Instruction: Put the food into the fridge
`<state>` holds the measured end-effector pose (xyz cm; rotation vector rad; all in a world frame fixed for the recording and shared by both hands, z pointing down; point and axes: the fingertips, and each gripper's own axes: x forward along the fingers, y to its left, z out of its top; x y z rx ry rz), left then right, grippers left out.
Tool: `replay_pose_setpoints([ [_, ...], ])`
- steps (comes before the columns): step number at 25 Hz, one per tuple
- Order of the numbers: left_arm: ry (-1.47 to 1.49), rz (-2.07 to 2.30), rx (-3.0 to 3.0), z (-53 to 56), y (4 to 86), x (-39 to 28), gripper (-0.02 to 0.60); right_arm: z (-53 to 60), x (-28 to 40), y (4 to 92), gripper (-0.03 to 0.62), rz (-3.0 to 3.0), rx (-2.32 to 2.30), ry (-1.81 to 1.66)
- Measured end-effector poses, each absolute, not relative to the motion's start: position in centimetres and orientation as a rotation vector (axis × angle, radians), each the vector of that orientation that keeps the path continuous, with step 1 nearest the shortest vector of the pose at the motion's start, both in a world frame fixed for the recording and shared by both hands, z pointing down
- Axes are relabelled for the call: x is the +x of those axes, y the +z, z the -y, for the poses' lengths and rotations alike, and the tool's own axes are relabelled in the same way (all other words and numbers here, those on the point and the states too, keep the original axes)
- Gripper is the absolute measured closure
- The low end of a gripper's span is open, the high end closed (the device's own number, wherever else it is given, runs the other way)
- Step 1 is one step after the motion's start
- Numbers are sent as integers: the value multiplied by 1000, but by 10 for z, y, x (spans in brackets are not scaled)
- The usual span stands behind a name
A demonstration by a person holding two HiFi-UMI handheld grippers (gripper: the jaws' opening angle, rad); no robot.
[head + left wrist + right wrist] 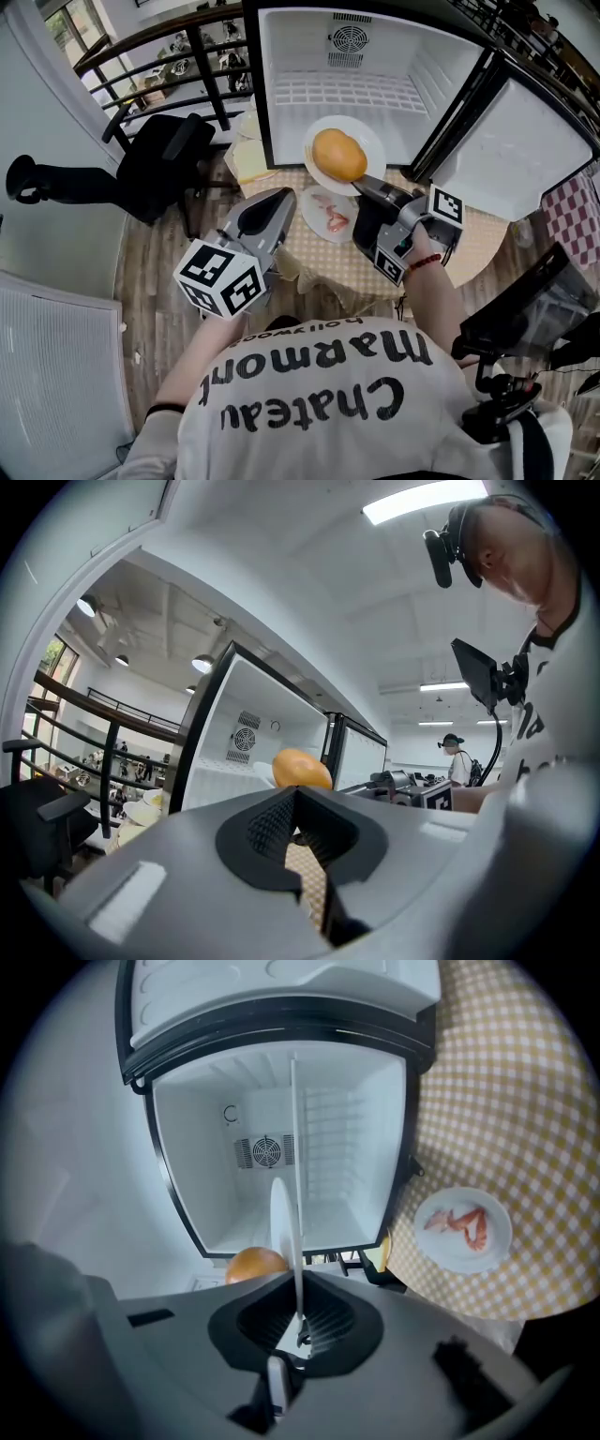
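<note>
The right tongs (364,182) pinch a white plate (371,141) with a round bun (339,155) on it, right at the open fridge (375,94). A small plate (314,208) of shrimp (337,223) sits on the table (469,246), beside the left tongs (282,194), closed on nothing.

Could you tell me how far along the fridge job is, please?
Done: the fridge door stands open, though the fridge looks empty. In hand: the right gripper is clamped on the rim of the plate carrying the orange bun, held at the opening. Left: setting it inside, then the shrimp plate on the table. The left gripper is shut, empty.
</note>
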<state>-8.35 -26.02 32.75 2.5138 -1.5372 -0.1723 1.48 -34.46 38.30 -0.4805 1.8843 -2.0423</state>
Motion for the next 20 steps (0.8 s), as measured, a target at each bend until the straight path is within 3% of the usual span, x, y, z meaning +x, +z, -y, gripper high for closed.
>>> replay_pose_setpoints([
  [20, -126, 1316, 2579, 340, 321, -132, 574, 417, -33, 380, 566, -1729, -682, -1989],
])
